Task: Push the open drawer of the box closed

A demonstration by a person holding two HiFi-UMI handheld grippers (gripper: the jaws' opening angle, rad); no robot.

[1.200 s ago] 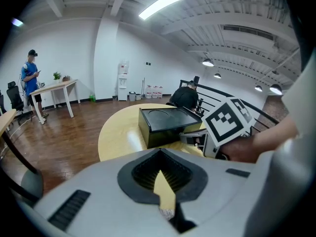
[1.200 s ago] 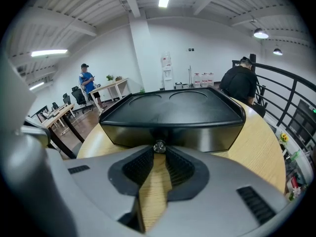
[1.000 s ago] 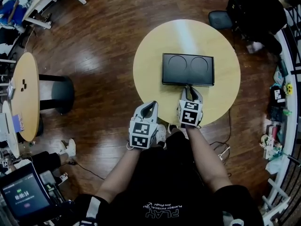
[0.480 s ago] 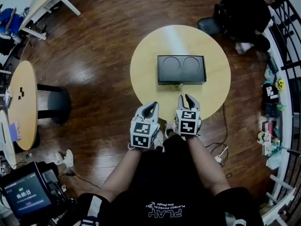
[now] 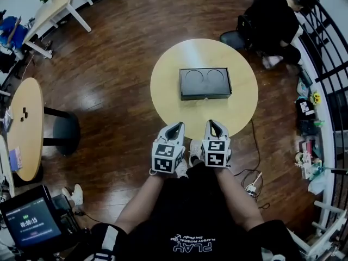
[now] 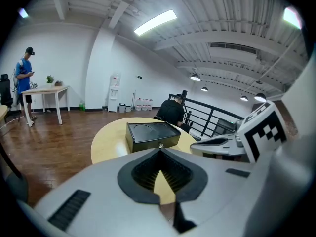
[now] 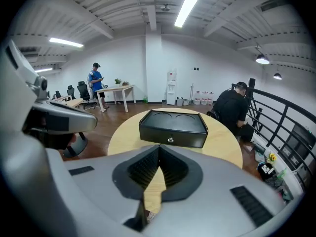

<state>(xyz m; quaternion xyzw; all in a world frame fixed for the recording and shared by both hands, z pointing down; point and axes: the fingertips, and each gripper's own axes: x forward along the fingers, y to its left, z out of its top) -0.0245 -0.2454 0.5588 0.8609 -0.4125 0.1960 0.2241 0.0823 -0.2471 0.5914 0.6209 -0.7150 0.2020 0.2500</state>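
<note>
A black box with two round recesses in its lid lies on the round yellow table. Its drawer front, with a small knob, sits flush with the box body. Both grippers hover at the table's near edge, apart from the box. The left gripper is shut with nothing between its jaws, and so is the right gripper. In the left gripper view the box lies ahead past the left gripper. The right gripper view shows the box straight ahead of the right gripper.
A person in black crouches beyond the table, by a chair. A black railing runs along the right. Another round table stands at left, a white table far left. A cable lies on the wooden floor.
The right gripper has drawn back from the box's front to the table's near edge. The head view has pulled away, so the table and box look smaller.
</note>
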